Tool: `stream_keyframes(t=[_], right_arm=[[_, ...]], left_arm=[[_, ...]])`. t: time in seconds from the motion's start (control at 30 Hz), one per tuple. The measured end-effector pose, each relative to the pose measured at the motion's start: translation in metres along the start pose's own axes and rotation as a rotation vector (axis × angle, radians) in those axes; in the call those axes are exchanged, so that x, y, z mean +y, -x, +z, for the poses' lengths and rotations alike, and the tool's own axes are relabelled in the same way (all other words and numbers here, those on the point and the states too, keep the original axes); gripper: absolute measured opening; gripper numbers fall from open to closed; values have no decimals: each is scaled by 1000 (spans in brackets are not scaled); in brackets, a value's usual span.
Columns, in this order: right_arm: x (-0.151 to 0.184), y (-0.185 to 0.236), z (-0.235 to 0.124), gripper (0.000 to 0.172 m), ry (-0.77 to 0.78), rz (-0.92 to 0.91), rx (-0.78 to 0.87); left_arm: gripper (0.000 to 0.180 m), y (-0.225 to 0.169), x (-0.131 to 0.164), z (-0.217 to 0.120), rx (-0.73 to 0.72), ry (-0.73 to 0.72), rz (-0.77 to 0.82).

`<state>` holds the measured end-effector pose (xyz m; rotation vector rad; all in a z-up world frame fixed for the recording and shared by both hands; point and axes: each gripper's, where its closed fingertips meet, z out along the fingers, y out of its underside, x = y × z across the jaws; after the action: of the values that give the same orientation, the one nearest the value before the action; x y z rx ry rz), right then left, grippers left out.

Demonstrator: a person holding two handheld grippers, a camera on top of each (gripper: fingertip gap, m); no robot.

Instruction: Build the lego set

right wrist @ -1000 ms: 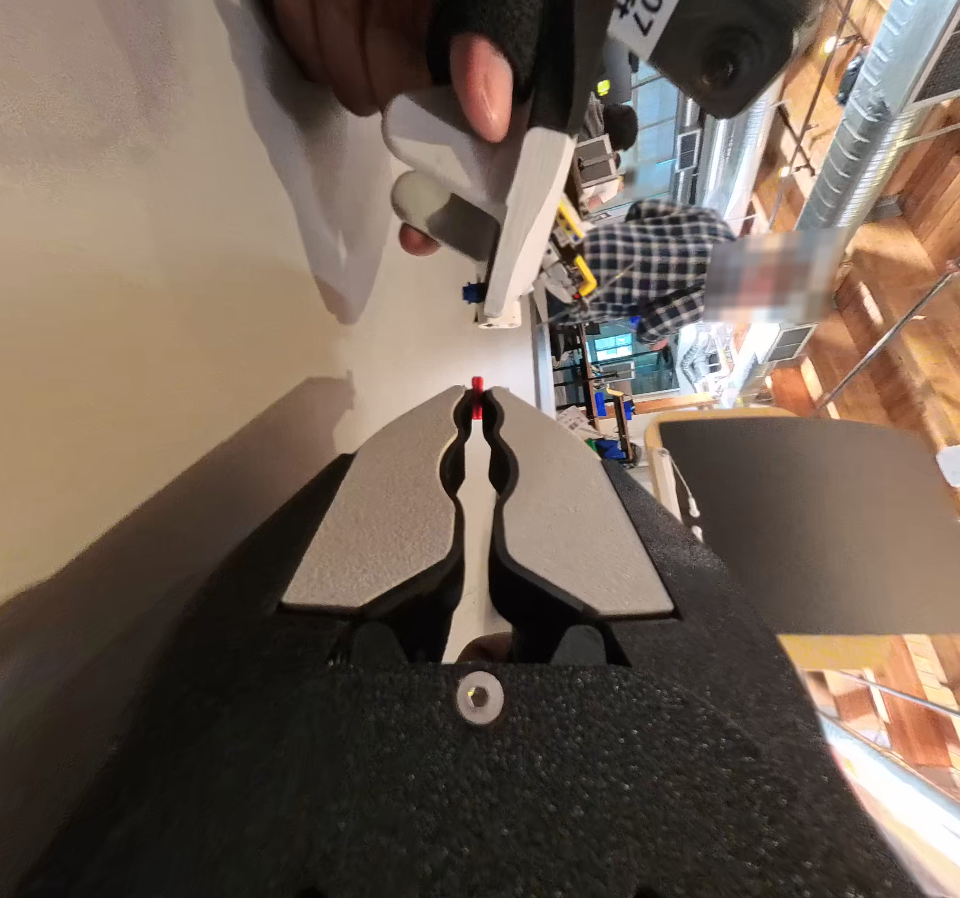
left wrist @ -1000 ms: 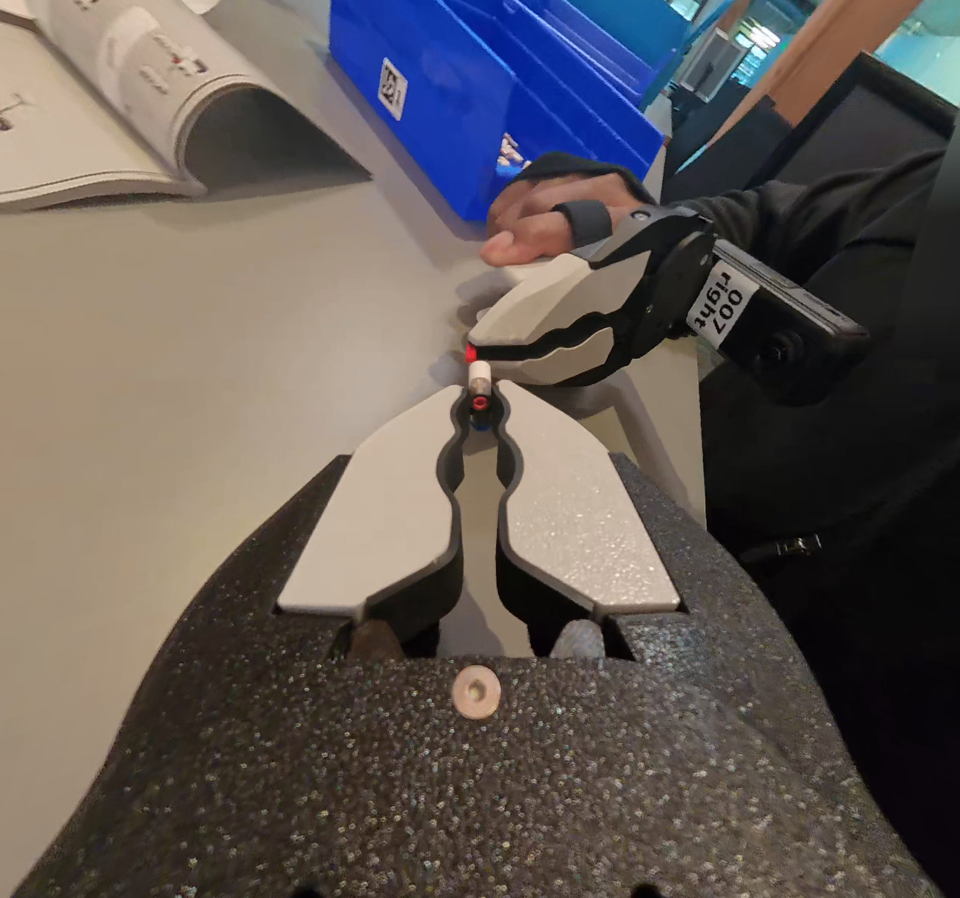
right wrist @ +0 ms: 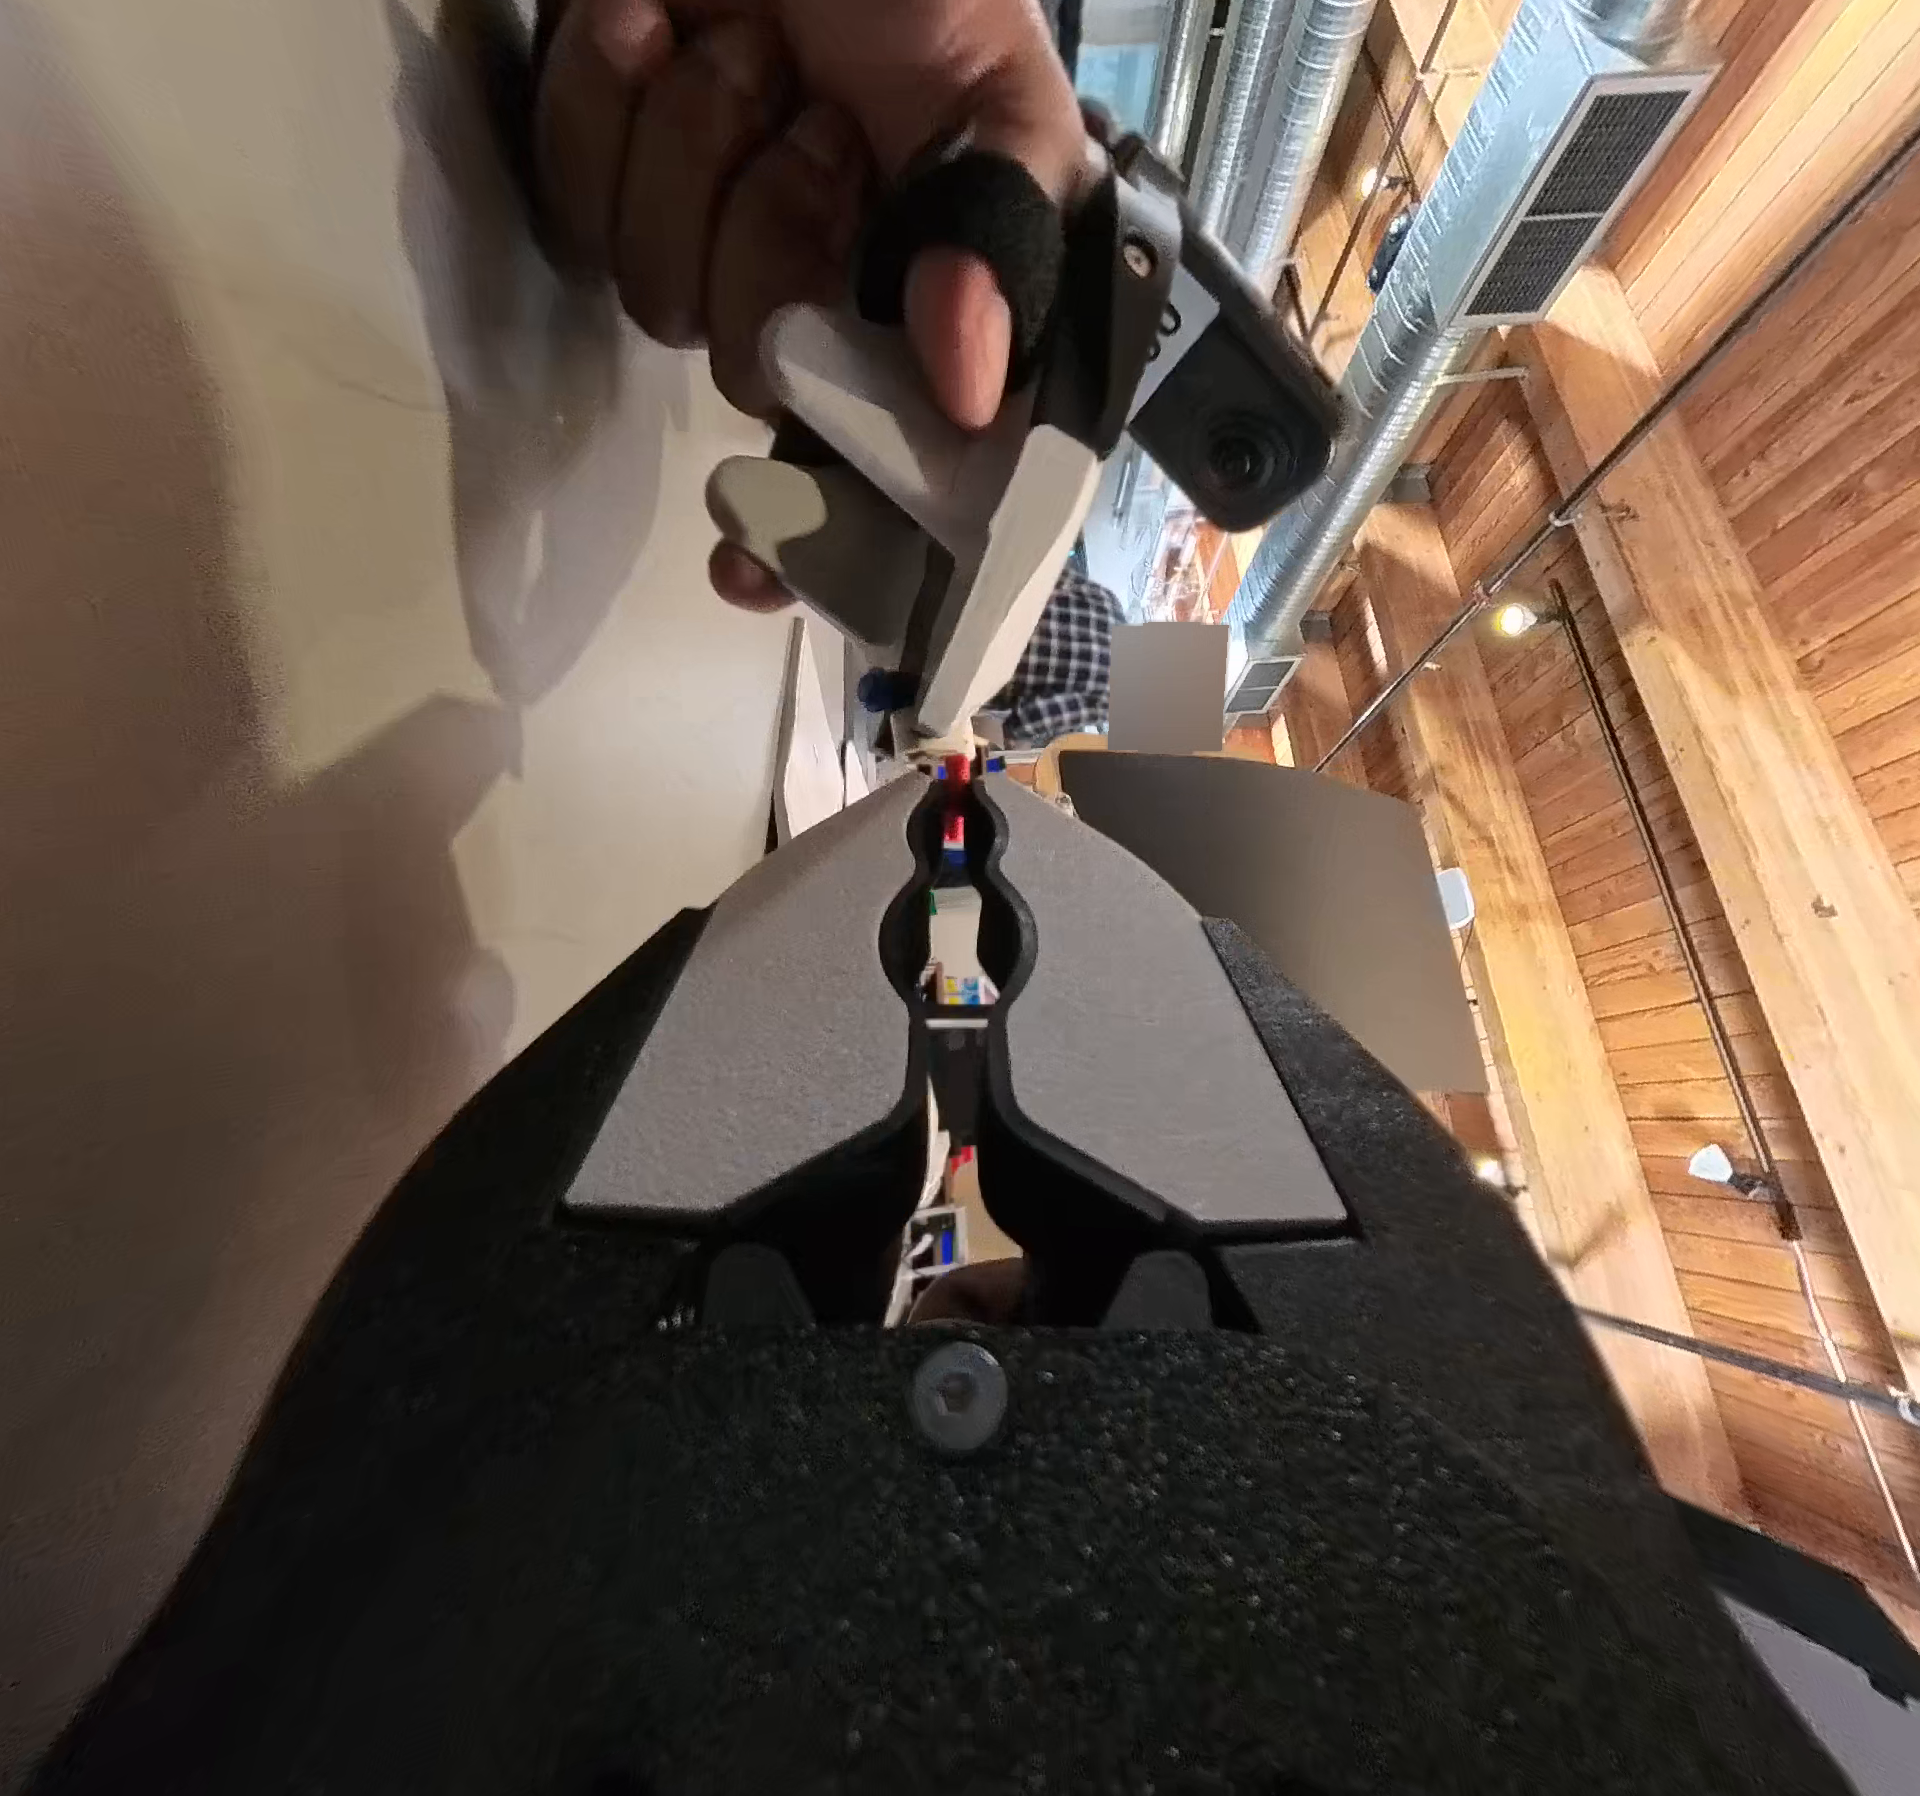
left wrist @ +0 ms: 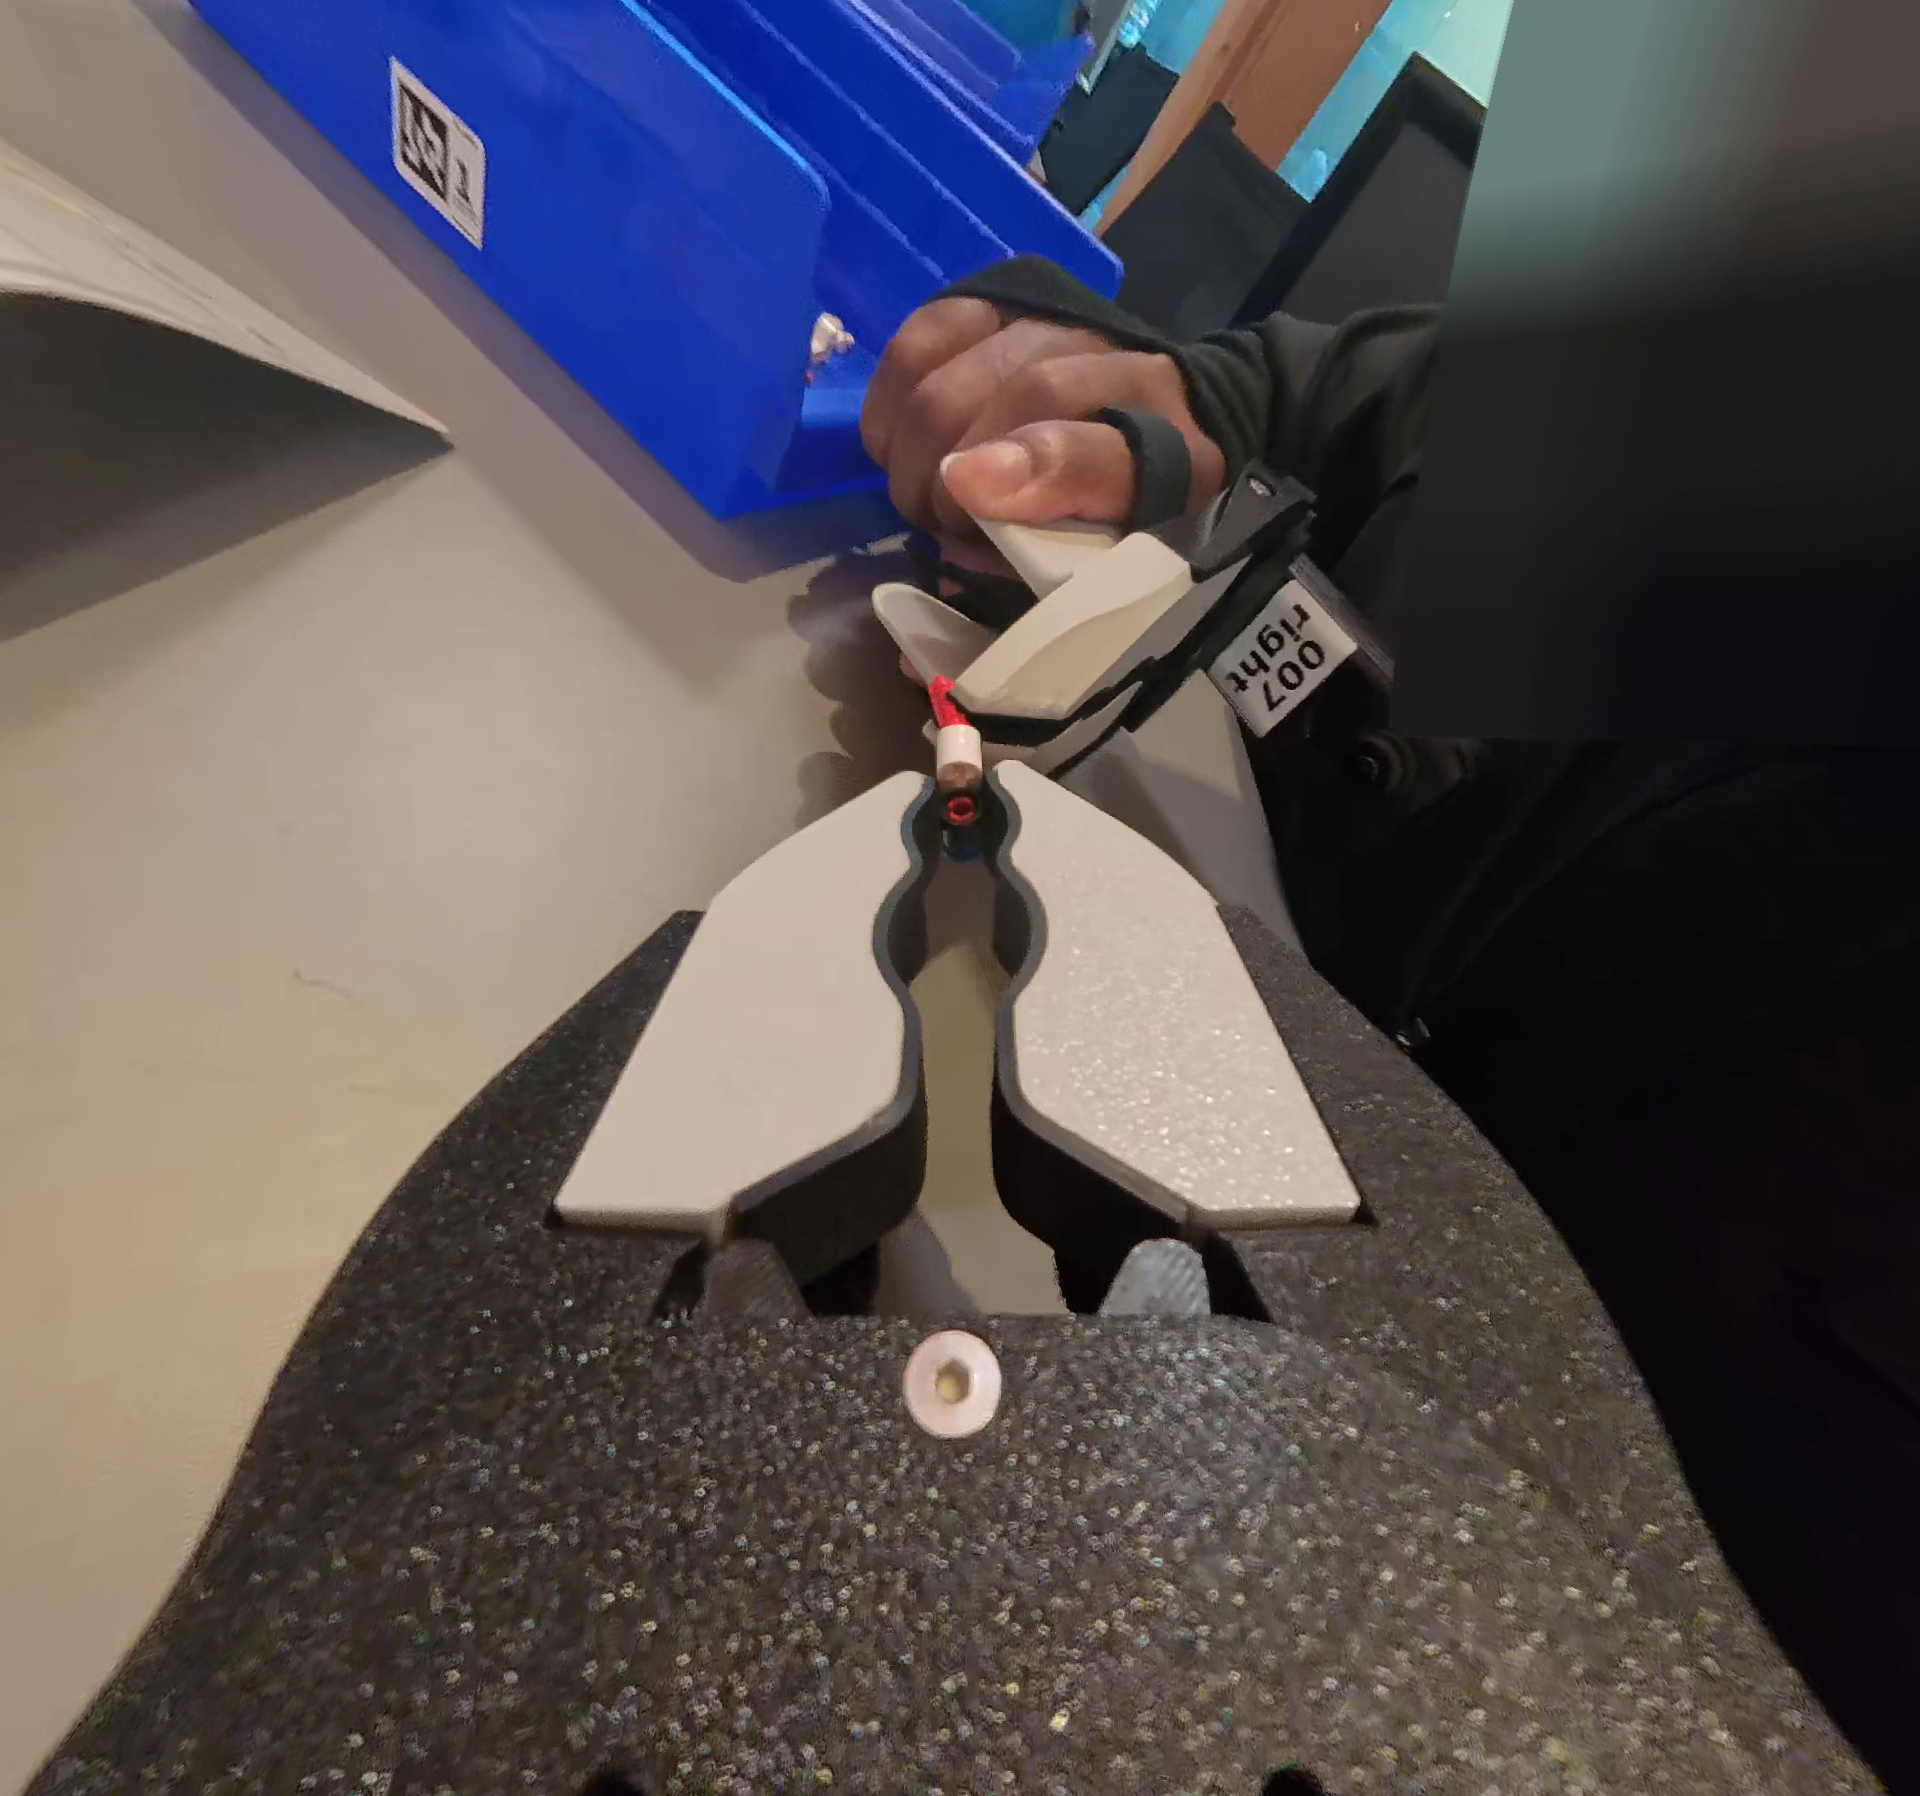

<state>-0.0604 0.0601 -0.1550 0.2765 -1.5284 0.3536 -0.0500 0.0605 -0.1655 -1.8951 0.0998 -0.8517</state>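
Left gripper [left wrist: 961, 790] is nearly closed on a small white-and-brown bead [left wrist: 957, 751], right gripper [right wrist: 952, 790] pinched tight on the red cord [left wrist: 942, 704] entering it (tips almost touching), above the table [left wrist: 364, 811] near the blue bin [left wrist: 582, 219].

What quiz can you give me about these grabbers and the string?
1. True or false: the bin is green.
2. What colour is the cord pinched in the right gripper? A red, B yellow, C black.
3. Fill in: the white bead on the cord sits at the tips of the ___ gripper.

Key: 1 false, it is blue; 2 A; 3 left.
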Motion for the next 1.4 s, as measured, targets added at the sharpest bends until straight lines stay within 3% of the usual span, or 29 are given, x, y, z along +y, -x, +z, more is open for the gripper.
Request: stream_keyframes(t=[0.23,0.73,1.0,1.4], right_arm=[[-9,10,-4,2,-65,-23,-58],[-10,22,-4,1,-64,51,-168],[-8,18,-2,3,-73,103,-146],[-7,26,-3,3,-71,-39,-161]], left_arm=[[7,-4,13,1,52,97,-59],[6,3,25,8,-28,172,-51],[7,3,20,5,-29,134,-43],[7,6,26,8,-58,171,-37]])
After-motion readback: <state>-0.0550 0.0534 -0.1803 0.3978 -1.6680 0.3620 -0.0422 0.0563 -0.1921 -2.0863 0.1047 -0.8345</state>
